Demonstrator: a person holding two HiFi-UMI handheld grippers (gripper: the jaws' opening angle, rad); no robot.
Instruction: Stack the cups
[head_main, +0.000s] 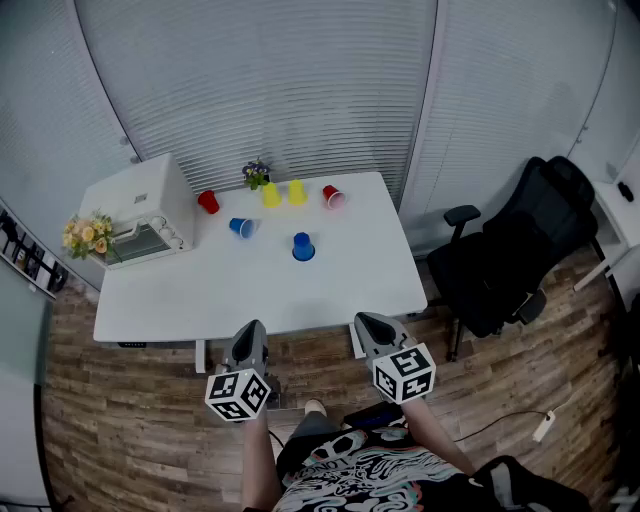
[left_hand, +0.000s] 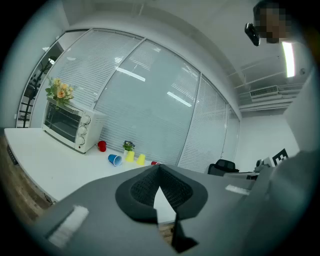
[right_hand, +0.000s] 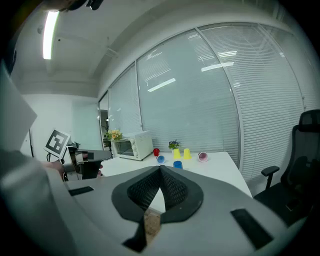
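Low in the frame, left gripper (head_main: 250, 330) and right gripper (head_main: 371, 323) hung clenched, empty; reaching the upright blue cup (head_main: 303, 246) likely came next.

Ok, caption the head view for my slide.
Before stacking: left gripper and right gripper, shut and empty, face a white table with yellow cups, blue cups and red cups unstacked.

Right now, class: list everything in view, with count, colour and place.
red cups: 2, red, table's back
yellow cups: 2, yellow, back middle
blue cups: 2, blue, mid-table
table: 1, white, centre
toaster oven: 1, white, table's left end
flowers: 1 bunch, yellow, beside oven
potted plant: 1, green, back edge
office chair: 1, black, right of table
left gripper, right gripper: 2, grey, shut, empty, at table's near edge
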